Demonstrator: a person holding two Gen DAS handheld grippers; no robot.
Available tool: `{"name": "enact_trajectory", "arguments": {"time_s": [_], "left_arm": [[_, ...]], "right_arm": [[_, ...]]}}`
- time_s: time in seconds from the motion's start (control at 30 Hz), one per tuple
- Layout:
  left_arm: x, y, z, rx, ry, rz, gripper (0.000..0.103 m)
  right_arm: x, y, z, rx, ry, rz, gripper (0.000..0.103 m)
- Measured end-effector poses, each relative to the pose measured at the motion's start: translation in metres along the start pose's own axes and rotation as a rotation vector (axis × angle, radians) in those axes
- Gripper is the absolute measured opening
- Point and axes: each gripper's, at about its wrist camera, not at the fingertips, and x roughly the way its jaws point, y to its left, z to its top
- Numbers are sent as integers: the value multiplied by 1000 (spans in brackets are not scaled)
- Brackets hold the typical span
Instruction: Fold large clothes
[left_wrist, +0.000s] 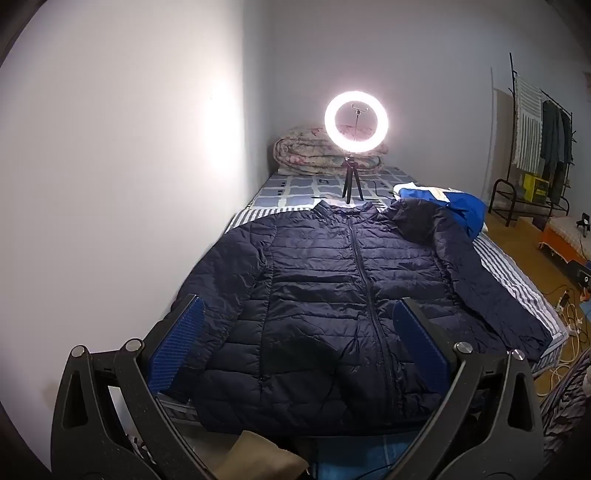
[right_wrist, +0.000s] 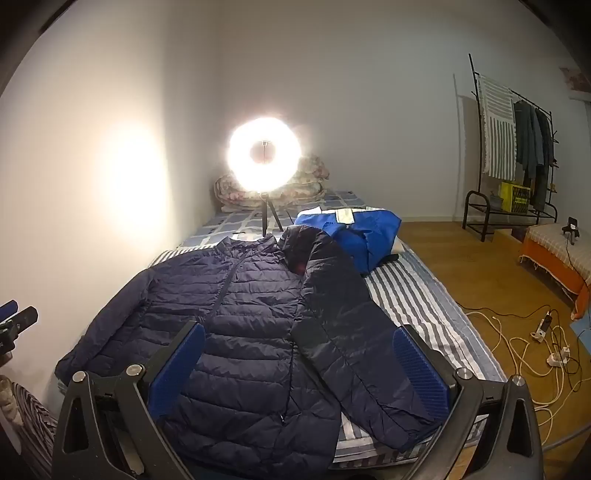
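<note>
Navy puffer jacket spread flat, front up and zipped, on the striped bed, collar toward the ring light, hem at the near edge. Left sleeve along the wall side of the jacket; right sleeve angled out across the stripes toward the floor side. Left gripper spread wide and empty, poised above the jacket's hem, lower torso and zipper framed between the blue pads. Right gripper likewise released, holding nothing, above the jacket's right side, sleeve cuff just inside the right-hand pad. Blue garment bunched beyond the jacket's right shoulder. Folded quilt behind the ring light.
</note>
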Motion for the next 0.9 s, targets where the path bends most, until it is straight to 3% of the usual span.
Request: {"name": "enact_trajectory", "arguments": {"time_s": [0.9], "left_arm": [[-9, -1, 13, 0, -20, 8, 103]], "right_arm": [[2, 4, 2, -11, -11, -13, 103]]}}
